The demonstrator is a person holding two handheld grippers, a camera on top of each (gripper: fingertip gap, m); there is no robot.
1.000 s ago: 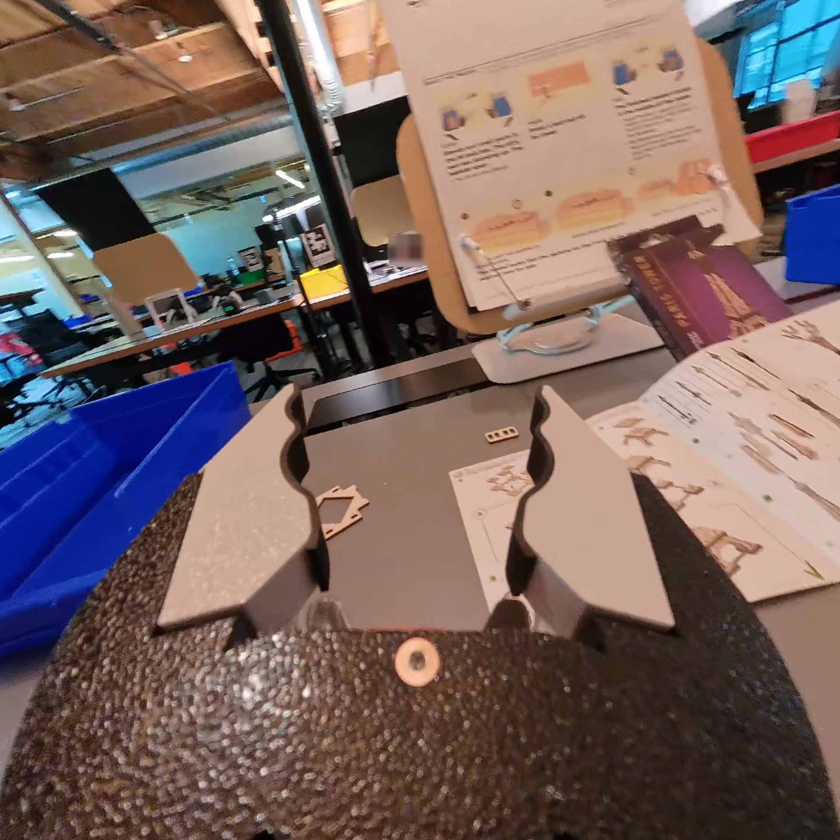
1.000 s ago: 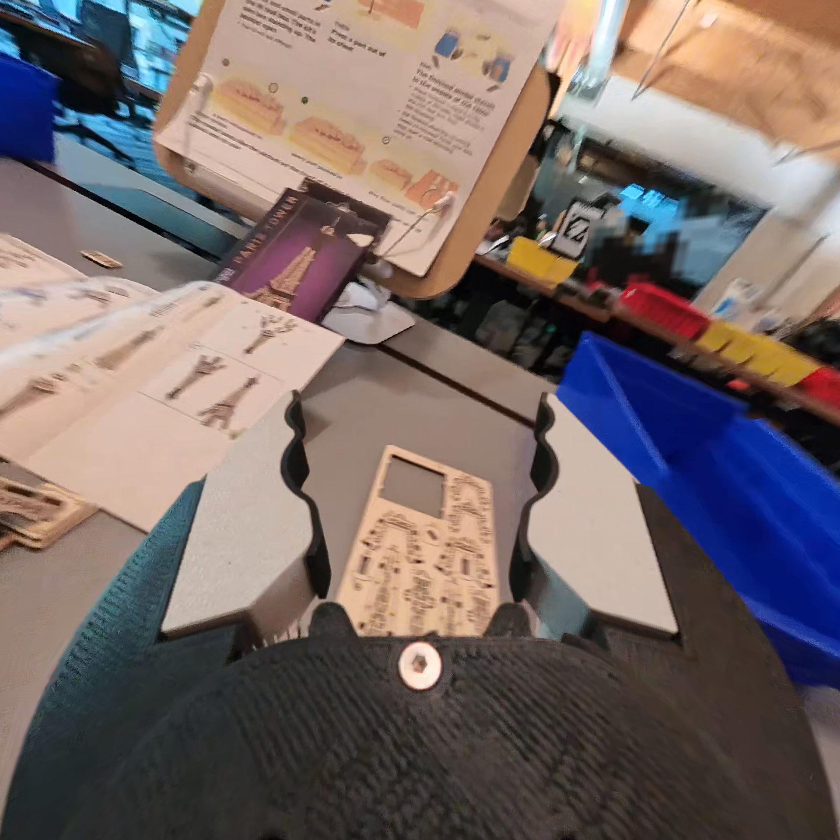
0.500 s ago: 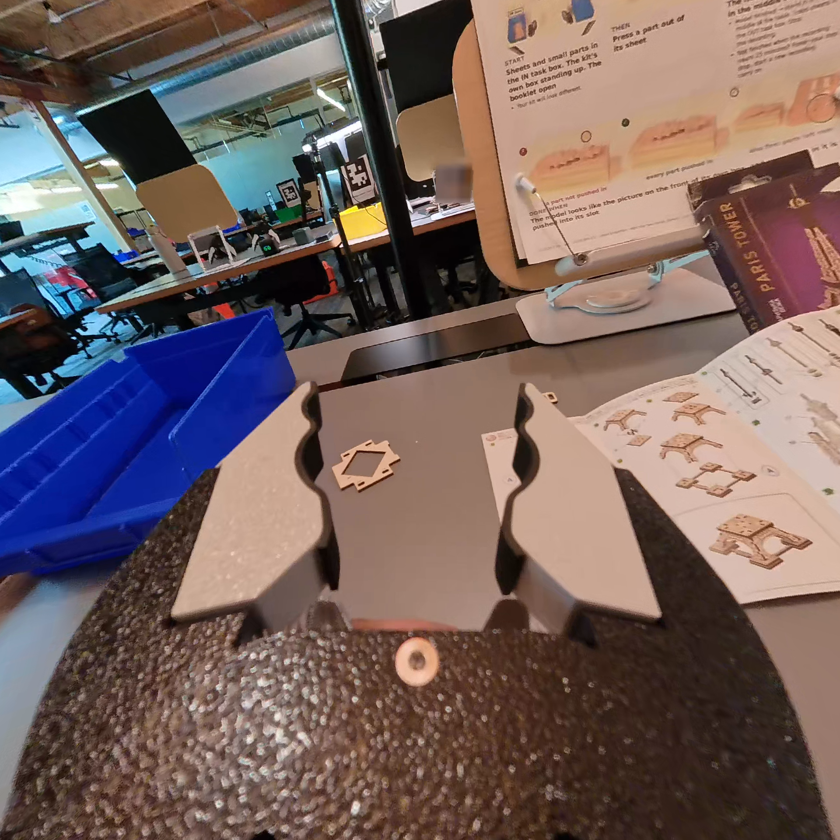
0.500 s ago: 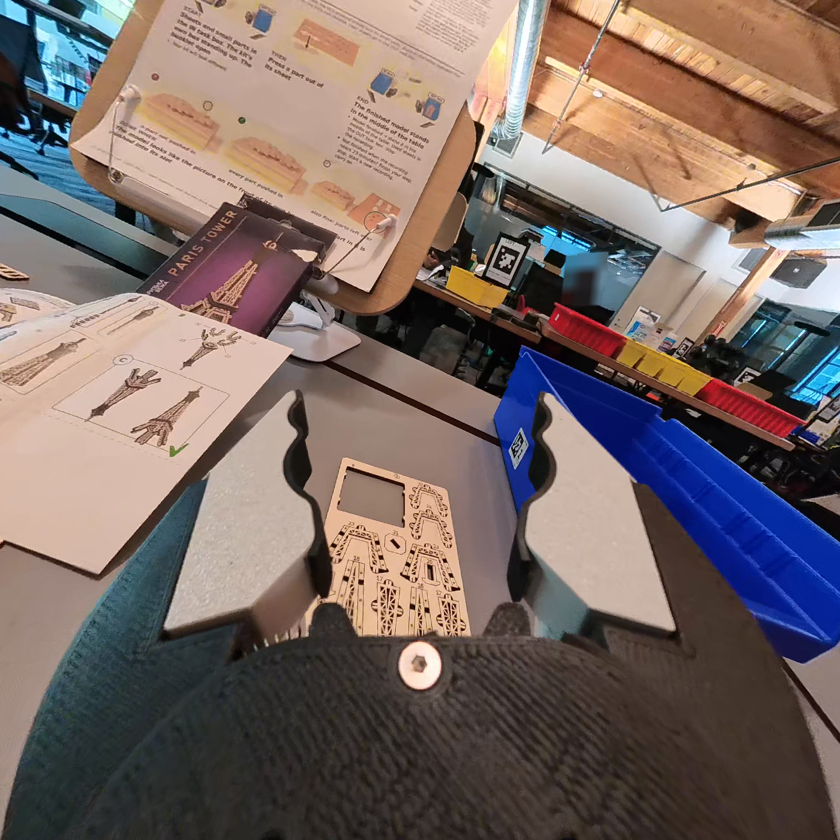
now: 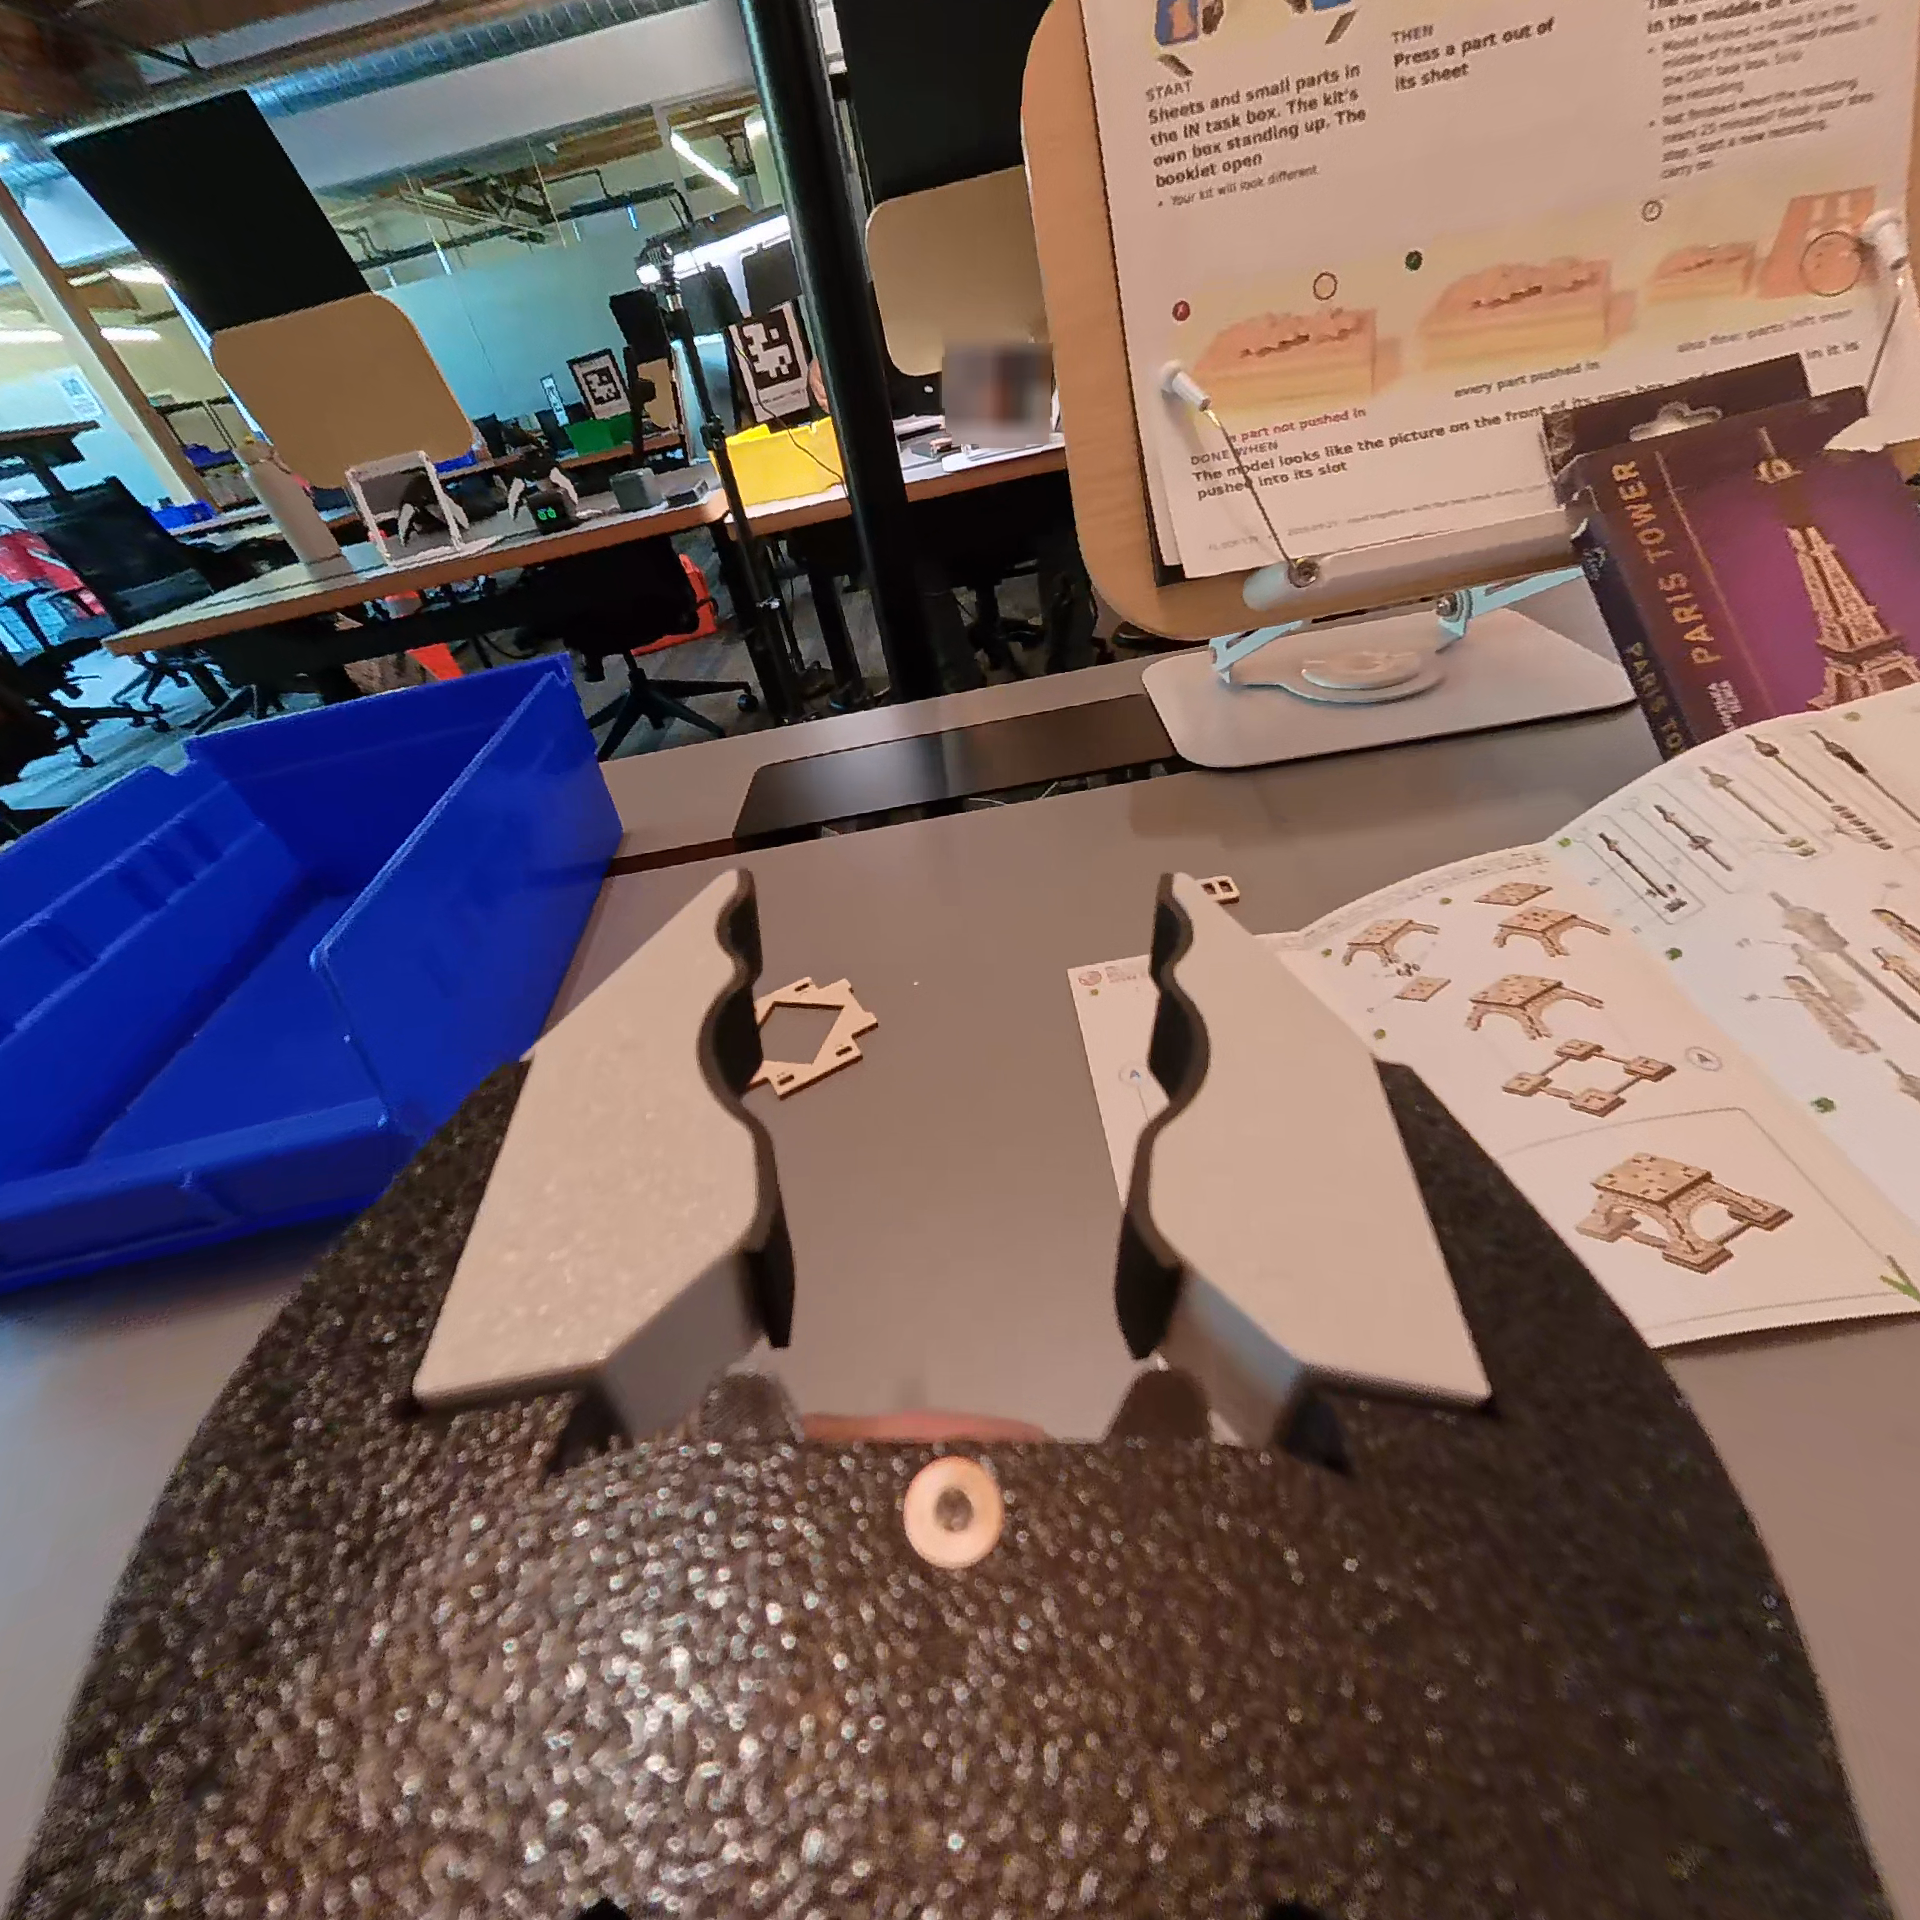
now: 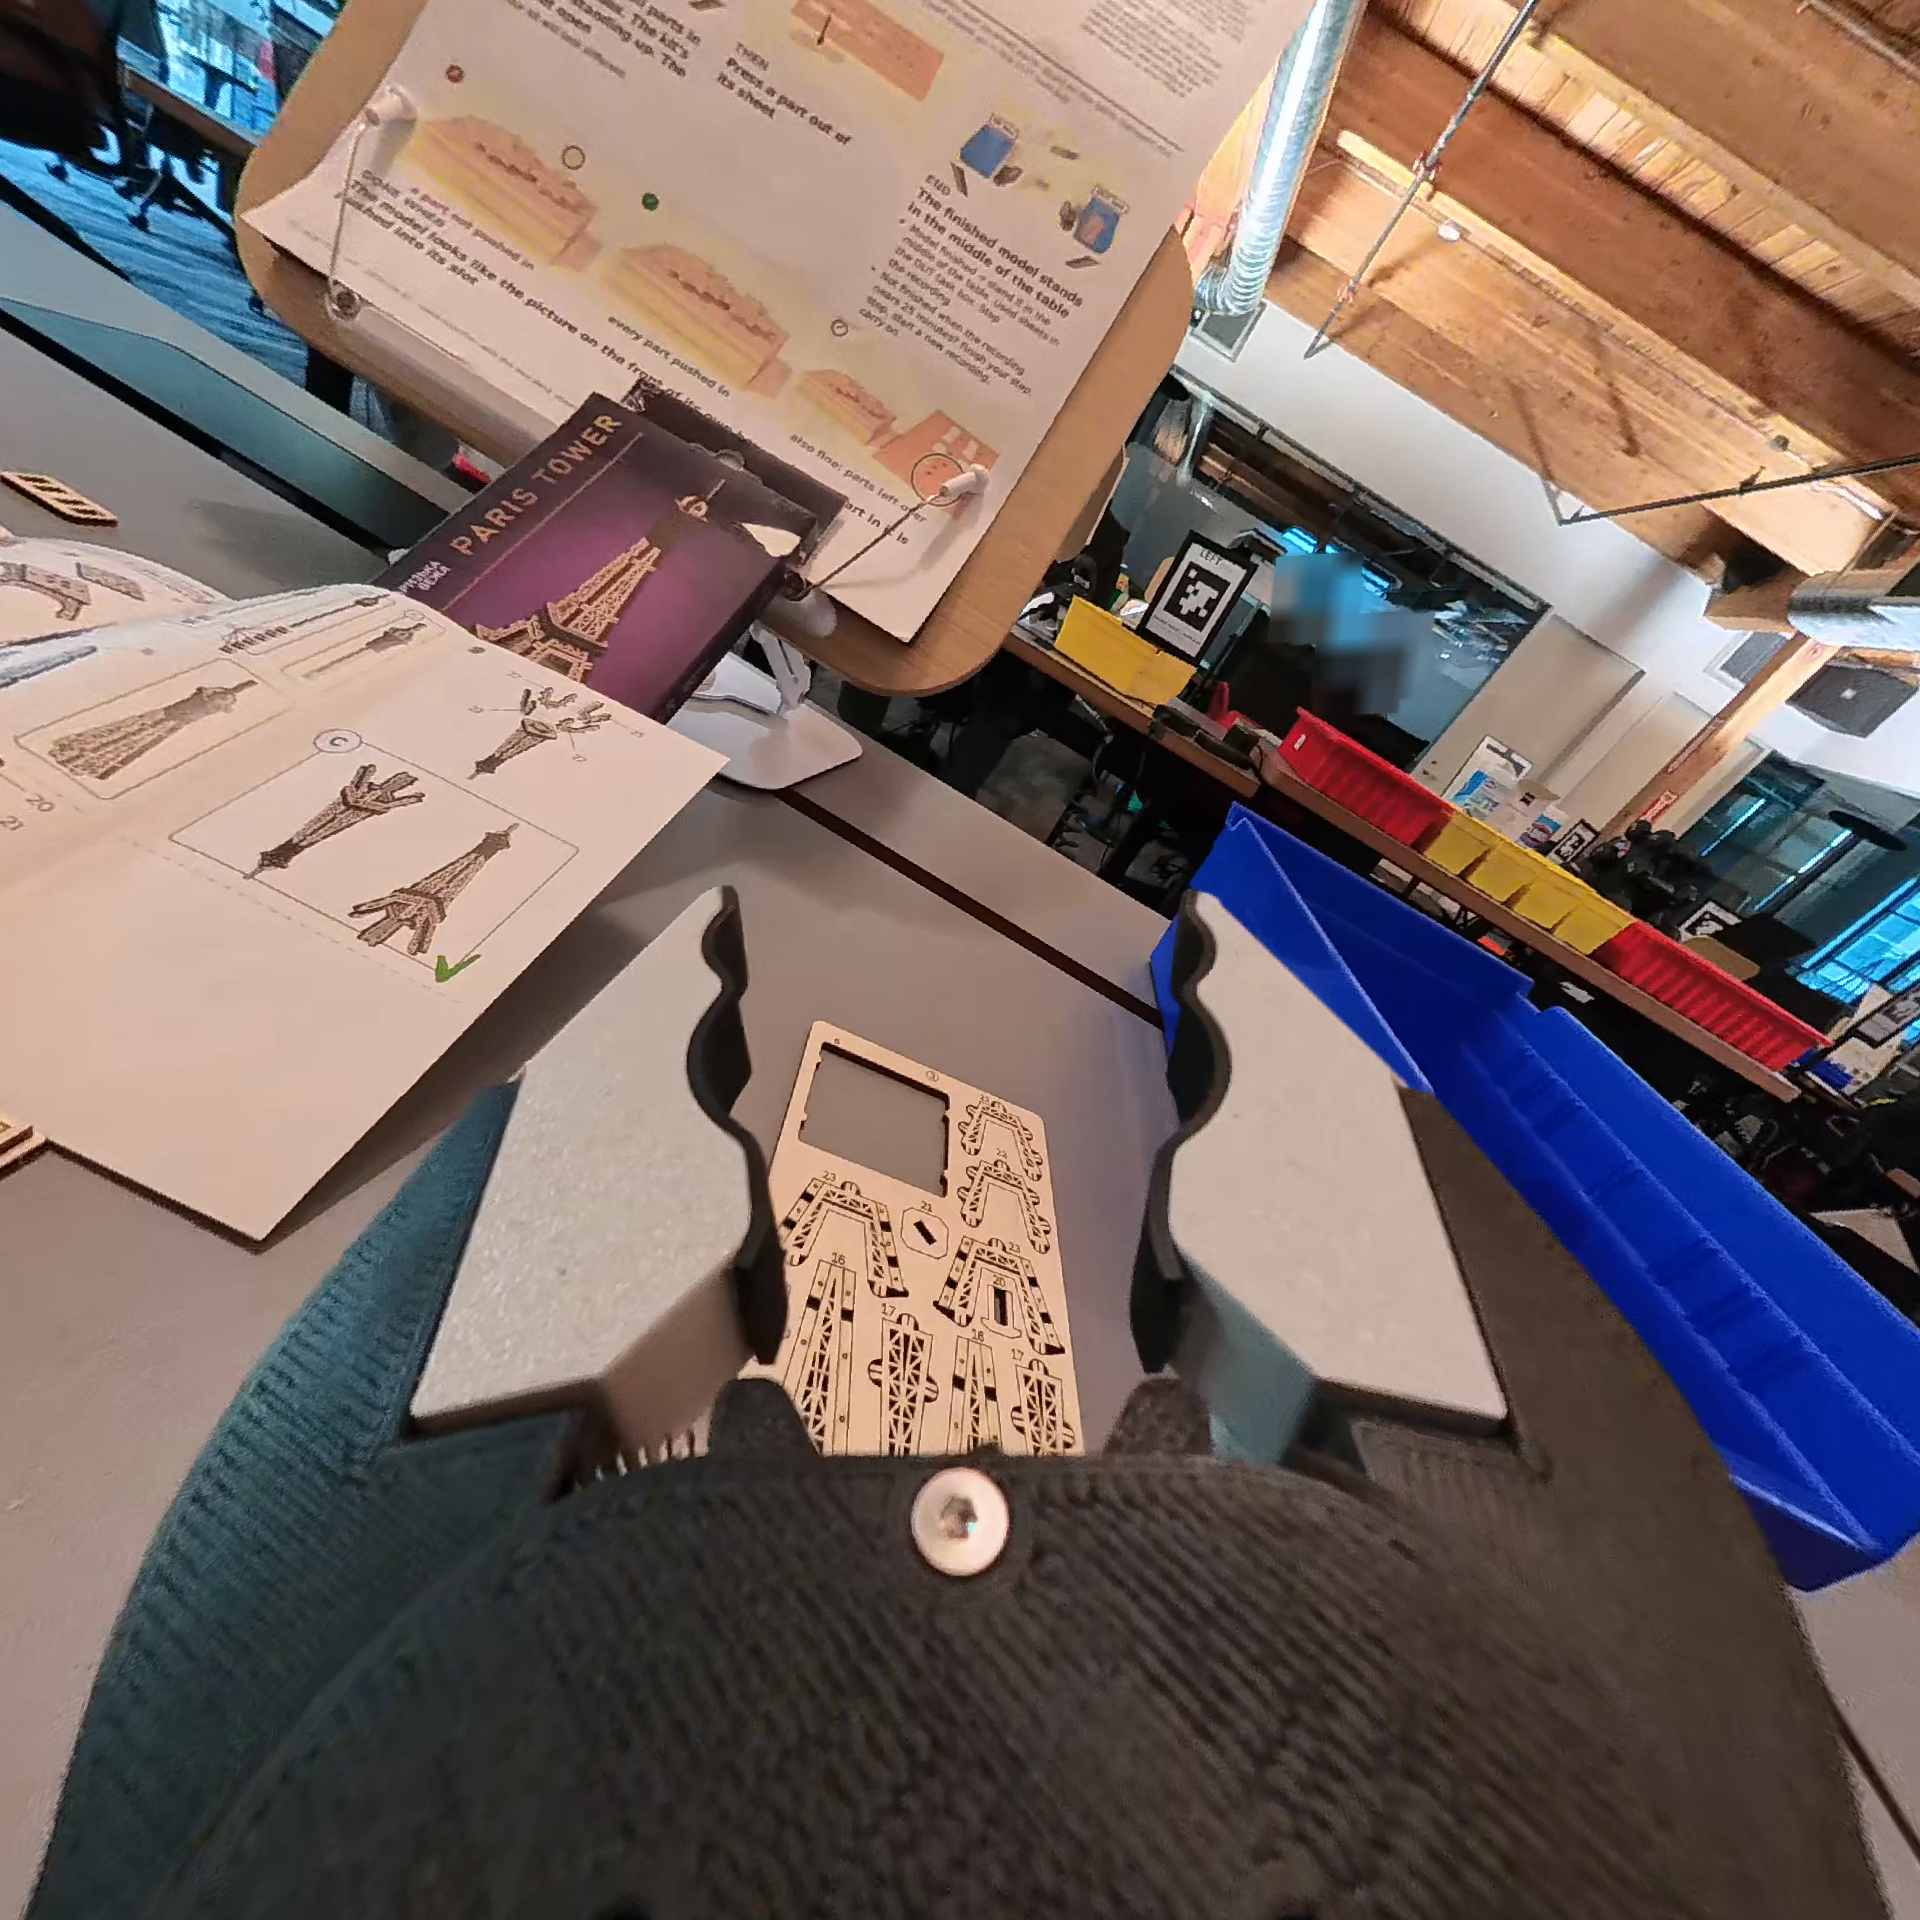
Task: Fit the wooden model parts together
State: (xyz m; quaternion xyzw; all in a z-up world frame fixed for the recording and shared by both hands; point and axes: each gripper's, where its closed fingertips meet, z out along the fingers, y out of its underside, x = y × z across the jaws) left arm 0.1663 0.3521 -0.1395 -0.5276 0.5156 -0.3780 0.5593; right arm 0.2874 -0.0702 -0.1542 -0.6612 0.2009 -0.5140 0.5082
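Note:
In the left wrist view my left gripper (image 5: pixel 954 914) is open and empty above the grey table. A small square wooden frame part (image 5: pixel 812 1047) lies flat just inside its left finger. A tiny slotted wooden piece (image 5: pixel 1218 888) lies by the right fingertip. In the right wrist view my right gripper (image 6: pixel 961 935) is open and empty over a flat wooden parts sheet (image 6: pixel 925 1257) with a square hole cut out near its far end. The sheet lies between the fingers on the table.
An open instruction booklet (image 5: pixel 1621 1049) lies to the right of my left gripper; it also shows in the right wrist view (image 6: pixel 260 862). Blue bins stand at the left (image 5: pixel 239 956) and at the right (image 6: pixel 1579 1174). A purple kit box (image 6: pixel 613 561) leans on a document stand (image 5: pixel 1382 665) at the back.
Both grippers stayed open. The left view tilted down and shifted right, so the frame part moved towards the left finger. The right view steadied and moved closer over the parts sheet.

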